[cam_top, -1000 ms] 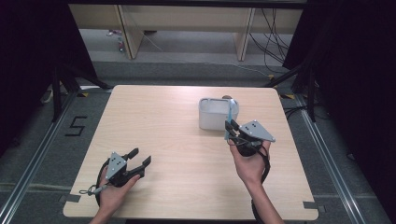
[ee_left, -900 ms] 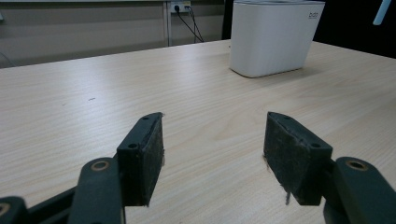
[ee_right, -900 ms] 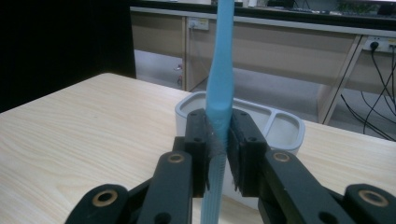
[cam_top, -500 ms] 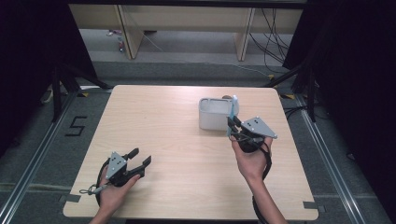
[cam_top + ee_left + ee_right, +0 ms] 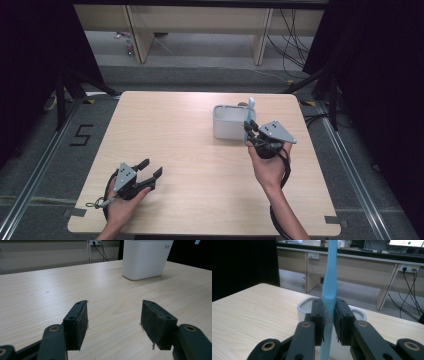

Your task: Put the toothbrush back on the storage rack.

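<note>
My right gripper [image 5: 248, 132] is shut on a light blue toothbrush [image 5: 251, 107], which stands upright just at the right front of a white rounded holder [image 5: 226, 123]. In the right gripper view the toothbrush [image 5: 329, 277] is clamped between the pads of the gripper [image 5: 329, 317], and the holder's rim [image 5: 305, 305] lies right behind them. My left gripper [image 5: 150, 169] rests low at the table's near left, open and holding nothing. The left gripper view shows its jaws [image 5: 113, 322] spread wide over bare wood, with the holder [image 5: 145, 258] far ahead.
The light wooden table [image 5: 175, 130] has rounded corners and drops to a grey floor on all sides. A floor mark "5" [image 5: 81, 135] lies to the left. Desks and cables stand beyond the far edge.
My right gripper has shifted slightly up and toward the far right with the toothbrush still clamped. The left gripper has stayed where it was.
</note>
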Action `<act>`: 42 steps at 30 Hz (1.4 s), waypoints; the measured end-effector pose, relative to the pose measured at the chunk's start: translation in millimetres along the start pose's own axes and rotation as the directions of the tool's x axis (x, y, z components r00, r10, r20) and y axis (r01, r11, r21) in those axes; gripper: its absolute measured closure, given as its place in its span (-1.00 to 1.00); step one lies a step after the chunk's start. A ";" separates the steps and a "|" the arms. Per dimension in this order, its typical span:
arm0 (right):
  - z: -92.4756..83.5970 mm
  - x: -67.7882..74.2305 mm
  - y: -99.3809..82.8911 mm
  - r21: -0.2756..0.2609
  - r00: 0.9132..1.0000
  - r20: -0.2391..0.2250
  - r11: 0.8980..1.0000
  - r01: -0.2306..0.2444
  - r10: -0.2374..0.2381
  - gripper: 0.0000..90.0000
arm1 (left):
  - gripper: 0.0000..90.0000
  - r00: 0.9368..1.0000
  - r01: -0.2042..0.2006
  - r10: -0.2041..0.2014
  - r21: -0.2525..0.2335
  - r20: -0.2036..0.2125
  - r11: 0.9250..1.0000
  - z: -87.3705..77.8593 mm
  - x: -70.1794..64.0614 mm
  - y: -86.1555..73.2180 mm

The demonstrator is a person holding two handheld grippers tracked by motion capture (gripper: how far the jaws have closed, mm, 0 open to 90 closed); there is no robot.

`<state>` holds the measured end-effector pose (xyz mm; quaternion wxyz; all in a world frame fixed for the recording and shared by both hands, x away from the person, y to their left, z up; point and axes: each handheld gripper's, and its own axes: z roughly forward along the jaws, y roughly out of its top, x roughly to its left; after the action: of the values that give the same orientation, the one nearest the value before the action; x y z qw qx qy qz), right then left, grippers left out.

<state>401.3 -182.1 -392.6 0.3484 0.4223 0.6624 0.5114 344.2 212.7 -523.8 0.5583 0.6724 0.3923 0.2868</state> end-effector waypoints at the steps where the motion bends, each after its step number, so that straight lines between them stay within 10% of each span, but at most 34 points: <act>1: 0.6 -0.9 0.6 -0.003 1.000 0.005 1.000 0.011 -0.011 0.75 | -0.15 1.000 0.001 -0.001 0.000 0.000 1.000 0.0 -0.1 0.0; 42: 29.9 -8.6 18.1 -0.005 0.999 0.040 1.000 0.029 -0.029 0.75 | -0.14 1.000 0.009 -0.009 0.017 -0.009 1.000 -0.8 0.3 0.8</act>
<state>435.1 -176.3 -381.8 0.3702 0.4220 0.6598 0.4996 343.9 213.3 -522.9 0.5521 0.6741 0.4001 0.2840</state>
